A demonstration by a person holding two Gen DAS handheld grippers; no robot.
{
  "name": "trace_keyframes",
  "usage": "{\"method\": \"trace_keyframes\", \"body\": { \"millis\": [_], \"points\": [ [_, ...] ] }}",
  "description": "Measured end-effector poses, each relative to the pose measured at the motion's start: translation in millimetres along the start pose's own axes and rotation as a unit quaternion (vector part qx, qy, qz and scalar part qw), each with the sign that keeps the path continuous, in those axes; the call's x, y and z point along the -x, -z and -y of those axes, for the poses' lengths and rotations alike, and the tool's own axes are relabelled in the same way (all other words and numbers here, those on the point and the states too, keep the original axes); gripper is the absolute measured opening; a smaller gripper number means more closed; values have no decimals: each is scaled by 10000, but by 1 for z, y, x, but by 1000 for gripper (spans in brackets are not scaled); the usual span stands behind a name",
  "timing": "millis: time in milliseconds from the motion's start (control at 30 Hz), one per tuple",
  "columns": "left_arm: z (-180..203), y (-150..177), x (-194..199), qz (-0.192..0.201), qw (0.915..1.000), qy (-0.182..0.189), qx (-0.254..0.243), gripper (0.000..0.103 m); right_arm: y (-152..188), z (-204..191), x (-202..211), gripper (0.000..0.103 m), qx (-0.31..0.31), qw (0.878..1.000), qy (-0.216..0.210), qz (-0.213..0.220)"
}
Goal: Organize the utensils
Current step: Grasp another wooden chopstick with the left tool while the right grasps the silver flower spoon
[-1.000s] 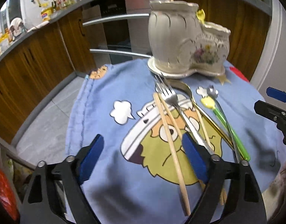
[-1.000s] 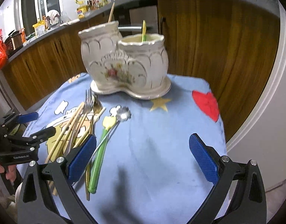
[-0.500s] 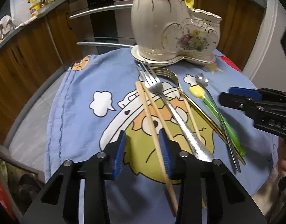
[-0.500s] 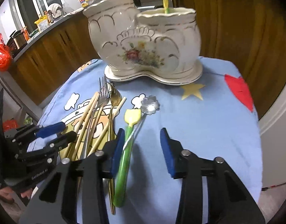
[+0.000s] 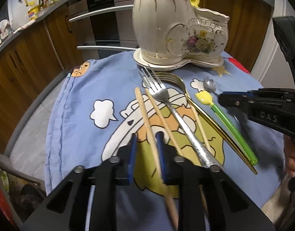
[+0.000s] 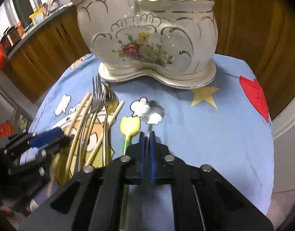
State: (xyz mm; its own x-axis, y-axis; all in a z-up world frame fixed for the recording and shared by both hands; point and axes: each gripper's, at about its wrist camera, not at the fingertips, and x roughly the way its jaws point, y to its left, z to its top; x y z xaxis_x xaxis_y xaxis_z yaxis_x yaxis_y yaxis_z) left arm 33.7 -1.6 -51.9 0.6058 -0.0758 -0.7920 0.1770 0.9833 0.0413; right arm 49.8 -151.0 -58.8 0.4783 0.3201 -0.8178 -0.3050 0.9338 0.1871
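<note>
Blue cloth [image 5: 80, 100] | left tool [image 5: 146, 140] pinching chopstick [image 5: 145, 115] | right tool [image 6: 146, 137] gripping silver spoon [image 6: 152, 113], handle hidden

Your open room is the bare blue cloth [image 6: 214, 130] right of the flower spoon [image 6: 152, 113]. On the left, chopsticks [image 5: 147, 123], forks [image 5: 162, 96] and the green-handled spoon [image 5: 224, 119] crowd together. The ceramic holder [image 6: 147, 38] blocks the far side.

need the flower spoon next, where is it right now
The flower spoon lies on the blue cloth in front of the ceramic holder, just right of the yellow-tipped green spoon; in the right wrist view the right gripper's jaws pinch its handle.
</note>
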Motion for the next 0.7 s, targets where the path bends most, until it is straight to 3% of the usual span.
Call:
{"method": "trace_keyframes", "body": {
  "millis": [67,233,433,700],
  "points": [
    [-6,-1,0,-29,10000,64,31,7,1,4,3,3,97,9999,-76,-78],
    [-15,-1,2,-157,9997,161,123,7,8,14,14,3,325,9994,-14,-141],
    [-12,-3,2,-366,9993,102,-46,7,17,19,21,6,497,9979,-56,-404],
    [-6,-10,-5,-415,9989,-60,-195,13,19,15,21,6,755,9964,94,-376]
  ]
}}
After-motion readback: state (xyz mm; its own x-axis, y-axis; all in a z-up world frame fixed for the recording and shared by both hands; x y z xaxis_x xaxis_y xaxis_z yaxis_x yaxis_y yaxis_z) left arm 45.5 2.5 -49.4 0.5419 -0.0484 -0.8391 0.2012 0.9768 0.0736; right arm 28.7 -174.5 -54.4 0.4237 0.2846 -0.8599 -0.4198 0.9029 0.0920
